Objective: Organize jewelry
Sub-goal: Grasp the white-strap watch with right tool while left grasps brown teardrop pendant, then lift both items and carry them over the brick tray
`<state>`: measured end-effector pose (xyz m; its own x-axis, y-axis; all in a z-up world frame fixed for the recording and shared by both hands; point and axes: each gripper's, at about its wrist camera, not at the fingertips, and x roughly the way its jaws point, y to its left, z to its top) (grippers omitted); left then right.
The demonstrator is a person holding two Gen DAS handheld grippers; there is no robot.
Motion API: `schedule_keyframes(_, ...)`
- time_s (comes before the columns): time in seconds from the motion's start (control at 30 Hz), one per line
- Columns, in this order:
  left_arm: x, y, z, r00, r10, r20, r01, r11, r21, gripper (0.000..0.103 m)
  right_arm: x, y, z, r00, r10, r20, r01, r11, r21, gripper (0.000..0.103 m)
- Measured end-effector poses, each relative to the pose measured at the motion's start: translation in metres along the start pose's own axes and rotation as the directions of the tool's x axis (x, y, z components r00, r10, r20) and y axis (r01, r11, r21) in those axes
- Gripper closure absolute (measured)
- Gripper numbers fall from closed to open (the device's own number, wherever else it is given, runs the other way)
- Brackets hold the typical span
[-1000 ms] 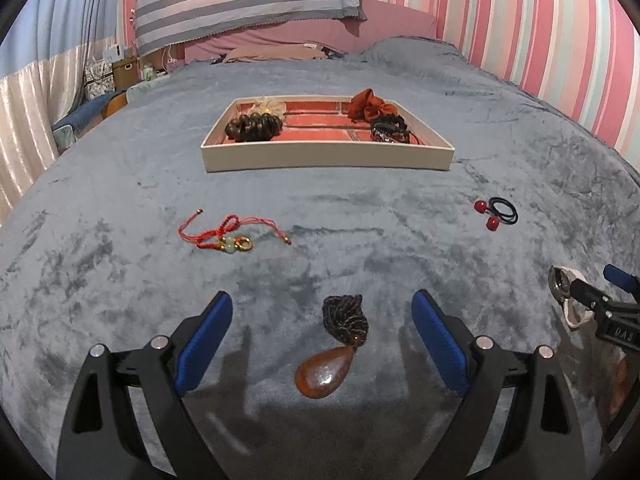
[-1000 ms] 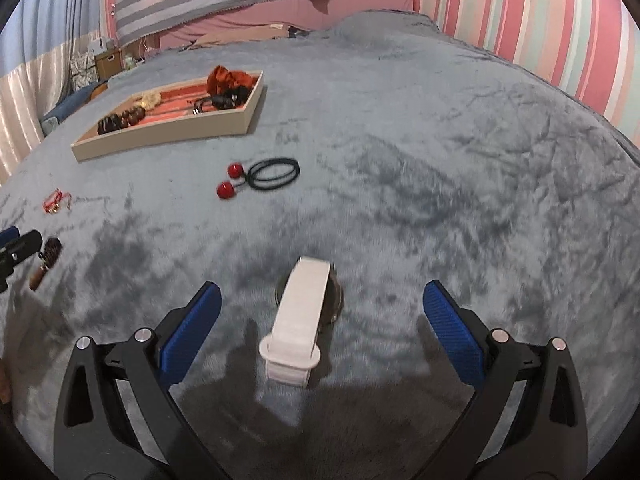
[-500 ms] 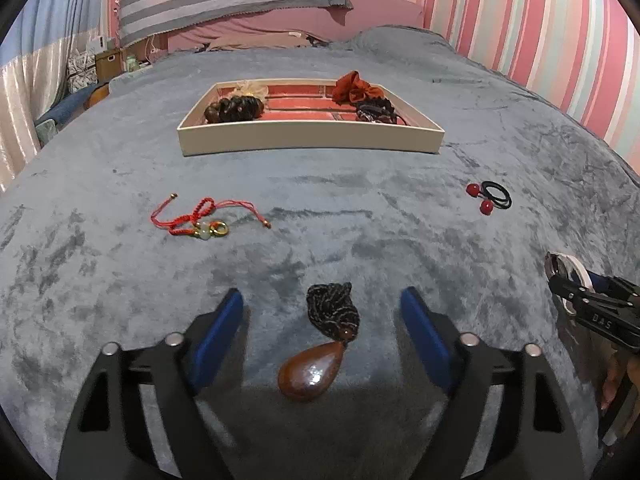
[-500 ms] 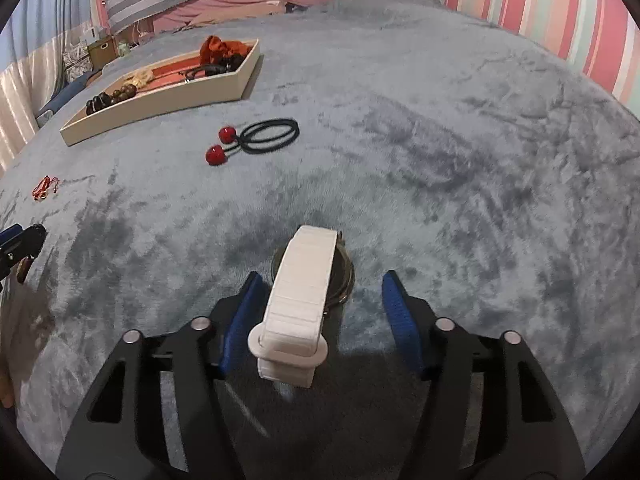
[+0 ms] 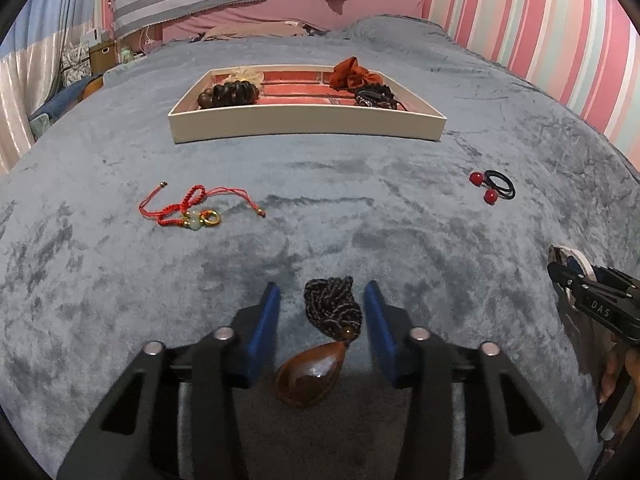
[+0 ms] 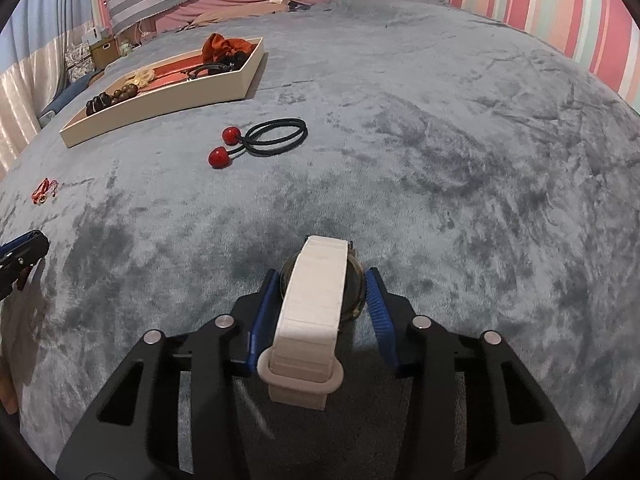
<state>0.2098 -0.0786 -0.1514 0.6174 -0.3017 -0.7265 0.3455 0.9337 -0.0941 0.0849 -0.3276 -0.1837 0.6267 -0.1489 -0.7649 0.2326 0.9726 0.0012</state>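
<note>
An amber teardrop pendant [image 5: 310,376] on a dark beaded cord [image 5: 330,310] lies on the grey blanket between the blue pads of my left gripper [image 5: 320,320], whose jaws stand narrowed on either side of it without touching. My right gripper [image 6: 320,300] has closed against a watch with a white strap [image 6: 314,308]; both pads touch the round case. The cream tray [image 5: 304,124] at the back holds wooden beads, a red scrunchie and dark bands. It also shows in the right wrist view [image 6: 160,104].
A red cord bracelet [image 5: 192,208] lies at the left. A black hair tie with red balls [image 5: 494,190] lies at the right, and shows in the right wrist view [image 6: 264,142]. A striped pillow and pink wall stand behind the bed.
Both grippers have narrowed from wide open. The left jaws came in around the pendant. The right jaws closed onto the watch.
</note>
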Motion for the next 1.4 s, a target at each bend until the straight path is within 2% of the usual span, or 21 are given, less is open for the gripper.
schedule_keyframes(0.17, -0.002, 0.002, -0.001, 1.000, 0.001, 0.008, -0.001, 1.000, -0.010, 0.075, -0.001, 0.000, 0.000, 1.000, 0.002, 0.003, -0.002, 1.000, 0.001, 0.059)
schedule_keyframes(0.27, -0.002, 0.005, -0.001, 1.000, -0.003, 0.010, 0.004, 1.000, -0.018, 0.077, -0.001, 0.000, -0.001, 1.000, 0.005, 0.005, -0.005, 1.000, 0.003, 0.059)
schedule_keyframes(0.97, -0.023, 0.003, 0.004, 0.997, 0.020, 0.073, -0.019, 1.000, -0.014, 0.078, -0.018, 0.005, 0.010, 0.998, 0.018, 0.052, -0.017, 1.000, -0.013, 0.059)
schedule_keyframes(1.4, -0.037, 0.002, 0.015, 0.993, 0.008, 0.114, -0.007, 1.000, -0.010, 0.078, -0.024, 0.012, 0.022, 0.997, 0.034, 0.067, -0.032, 0.999, -0.020, 0.059)
